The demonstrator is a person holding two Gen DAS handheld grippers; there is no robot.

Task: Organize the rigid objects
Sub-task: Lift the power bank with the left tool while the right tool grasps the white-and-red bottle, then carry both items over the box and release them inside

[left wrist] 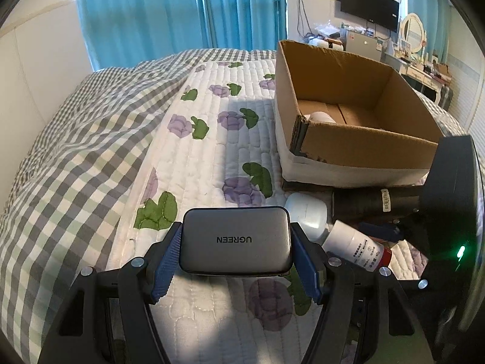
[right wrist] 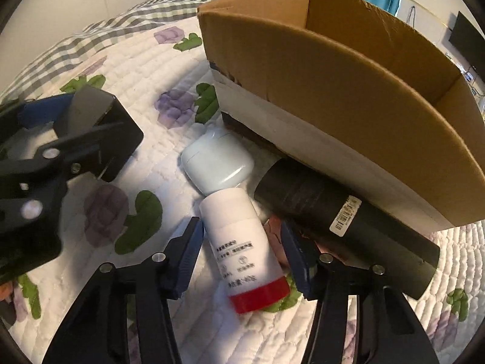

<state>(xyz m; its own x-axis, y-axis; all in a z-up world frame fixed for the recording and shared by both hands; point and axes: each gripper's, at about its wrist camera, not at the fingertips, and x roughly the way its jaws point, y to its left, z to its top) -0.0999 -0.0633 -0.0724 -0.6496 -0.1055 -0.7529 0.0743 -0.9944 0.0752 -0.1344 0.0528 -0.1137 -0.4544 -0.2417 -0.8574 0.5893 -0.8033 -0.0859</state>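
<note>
Right gripper (right wrist: 242, 242) straddles the white bottle (right wrist: 242, 242), left pad touching, right pad just clear; black tube (right wrist: 342, 224) lies right.

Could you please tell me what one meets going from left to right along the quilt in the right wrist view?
left gripper holding the grey charger → white bottle with red cap → black cylinder

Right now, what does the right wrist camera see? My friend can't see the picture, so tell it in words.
The right gripper straddles a white bottle with a red cap lying on a flowered quilt. A pale blue case and a black tube lie beside a cardboard box.
</note>
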